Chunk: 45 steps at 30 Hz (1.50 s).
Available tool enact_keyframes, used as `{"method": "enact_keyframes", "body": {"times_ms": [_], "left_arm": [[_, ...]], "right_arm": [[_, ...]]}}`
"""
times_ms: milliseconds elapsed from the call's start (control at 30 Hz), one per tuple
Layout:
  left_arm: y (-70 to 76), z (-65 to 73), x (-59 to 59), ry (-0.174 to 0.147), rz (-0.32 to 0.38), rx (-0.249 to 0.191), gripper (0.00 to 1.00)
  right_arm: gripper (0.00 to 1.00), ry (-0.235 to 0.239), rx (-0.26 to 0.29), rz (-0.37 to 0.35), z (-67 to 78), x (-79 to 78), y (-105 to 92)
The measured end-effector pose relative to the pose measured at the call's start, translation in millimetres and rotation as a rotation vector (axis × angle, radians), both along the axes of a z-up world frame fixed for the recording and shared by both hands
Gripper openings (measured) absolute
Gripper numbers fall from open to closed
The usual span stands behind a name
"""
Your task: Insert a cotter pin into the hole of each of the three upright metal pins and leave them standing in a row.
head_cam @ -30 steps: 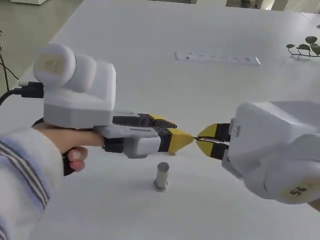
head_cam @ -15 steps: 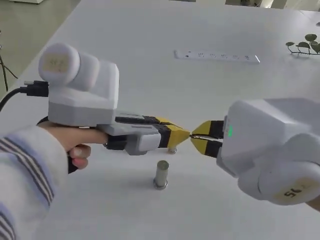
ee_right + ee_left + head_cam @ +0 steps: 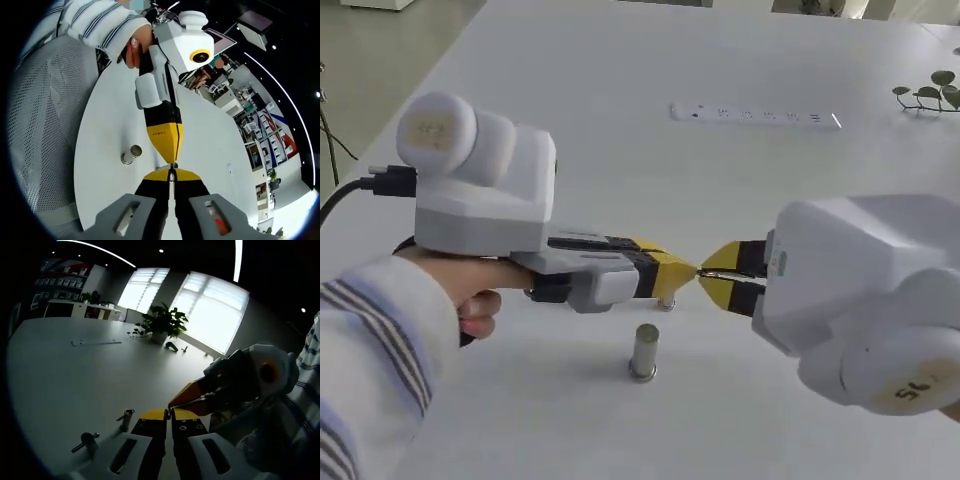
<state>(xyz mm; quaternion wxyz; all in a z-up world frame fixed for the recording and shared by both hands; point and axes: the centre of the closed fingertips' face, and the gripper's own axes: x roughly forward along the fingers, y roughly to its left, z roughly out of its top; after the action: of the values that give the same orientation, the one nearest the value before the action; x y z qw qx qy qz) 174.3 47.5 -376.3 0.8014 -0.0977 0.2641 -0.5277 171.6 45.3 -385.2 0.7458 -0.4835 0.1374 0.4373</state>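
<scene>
Above and just beyond the bare metal pin [image 3: 643,351], the left gripper [image 3: 693,271] and right gripper [image 3: 706,278] now meet tip to tip; a second ago a clear gap lay between them. Both pairs of jaws are narrow and pressed together. A thin dark sliver, judged to be the cotter pin [image 3: 172,173], sits in the right gripper's closed tips; whether the left tips also pinch it cannot be told. The bare metal pin stands upright on the white table [image 3: 620,120], unmoved, with no cross-piece visible. Farther beyond it, a second metal pin [image 3: 126,418] and a third metal pin [image 3: 88,441] each carry a cross-piece. The contact suggests a regrip or handover before the last insertion.
</scene>
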Motion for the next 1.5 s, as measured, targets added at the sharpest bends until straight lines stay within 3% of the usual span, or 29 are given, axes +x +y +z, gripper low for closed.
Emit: {"method": "enact_keyframes", "body": {"times_ms": [133, 333, 733, 833, 1000, 1200, 1267, 1500], "left_arm": [[0.3, -1.4, -0.4, 0.001, 0.009, 0.007, 0.00], [1.9, -3.2, -1.5, 0.036, 0.022, 0.005, 0.00], [5.0, -2.9, -0.9, 0.036, 0.033, 0.002, 0.00], [7.8, -2.9, 0.9, 0.028, 0.041, 0.006, 0.00], [11.5, -2.2, 0.9, 0.012, 0.035, 0.016, 0.00], [14.8, -0.6, 1.6, -0.050, 0.026, 0.038, 0.00], [15.4, 0.6, 2.2, -0.095, 0.016, 0.049, 0.00], [13.5, 5.8, -1.7, -0.204, -0.036, 0.064, 0.00]], "right_arm": [[0.00, 0.012, 0.011, 0.005, -1.5, 0.1, 0.5], [0.00, 0.023, 0.016, 0.017, -3.1, -0.7, 2.3], [0.00, 0.026, 0.021, 0.022, -2.6, -2.5, 4.9], [0.11, 0.037, 0.032, -0.002, -4.1, -1.8, 2.7], [0.18, 0.091, 0.070, -0.040, -7.4, -1.2, -5.2], [0.24, 0.205, 0.137, -0.081, -11.4, -1.5, -12.9], [0.25, 0.246, 0.160, -0.087, -11.9, -2.2, -14.5], [0.27, 0.357, 0.209, -0.090, -10.8, -2.8, -18.5]]}}
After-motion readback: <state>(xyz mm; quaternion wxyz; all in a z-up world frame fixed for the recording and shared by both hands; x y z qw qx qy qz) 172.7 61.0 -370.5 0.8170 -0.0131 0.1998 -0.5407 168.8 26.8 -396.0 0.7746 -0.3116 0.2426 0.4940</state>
